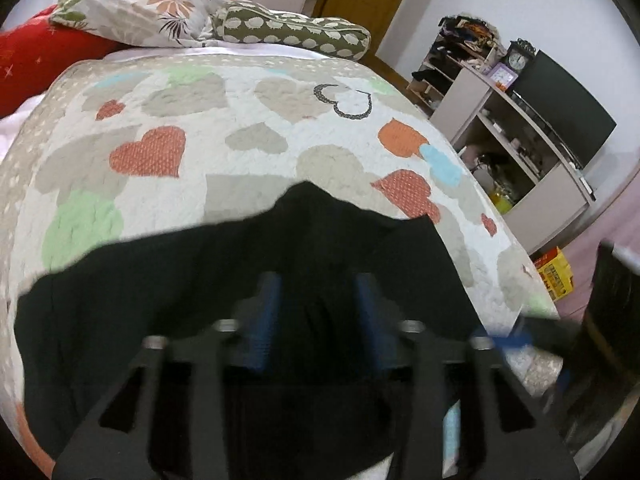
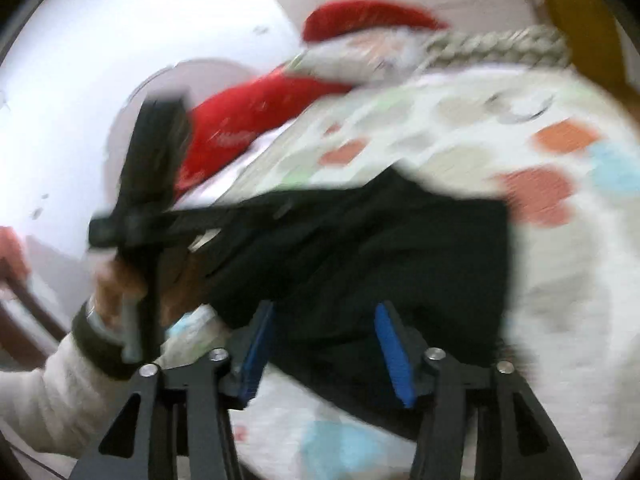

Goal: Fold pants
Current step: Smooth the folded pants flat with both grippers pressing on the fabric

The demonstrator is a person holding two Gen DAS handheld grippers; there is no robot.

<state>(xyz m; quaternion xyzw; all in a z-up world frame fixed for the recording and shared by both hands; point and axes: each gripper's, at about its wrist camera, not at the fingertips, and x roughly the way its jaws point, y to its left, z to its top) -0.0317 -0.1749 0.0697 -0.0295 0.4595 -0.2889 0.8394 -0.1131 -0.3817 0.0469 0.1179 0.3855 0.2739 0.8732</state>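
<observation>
Left view, pants [image 1: 240, 288]: black, soft, limp and light by the look; spread over the near end of the bed [image 1: 248, 128], on the heart-print quilt.
Left view, left tongs [image 1: 322, 304]: blue pads spread over the cloth, pinching nothing.
Left view, hold: best at a hem or corner, likely.
Left view, around: pillows [image 1: 160, 12] far off; shelf [image 1: 512, 148] beside the bed; nothing blocking.
Right view, right tongs [image 2: 324, 344]: spread above the pants [image 2: 380, 248], empty; picture blurred.
Right view, obstacle: other tool in a hand [image 2: 120, 280] close at left; could collide.
</observation>
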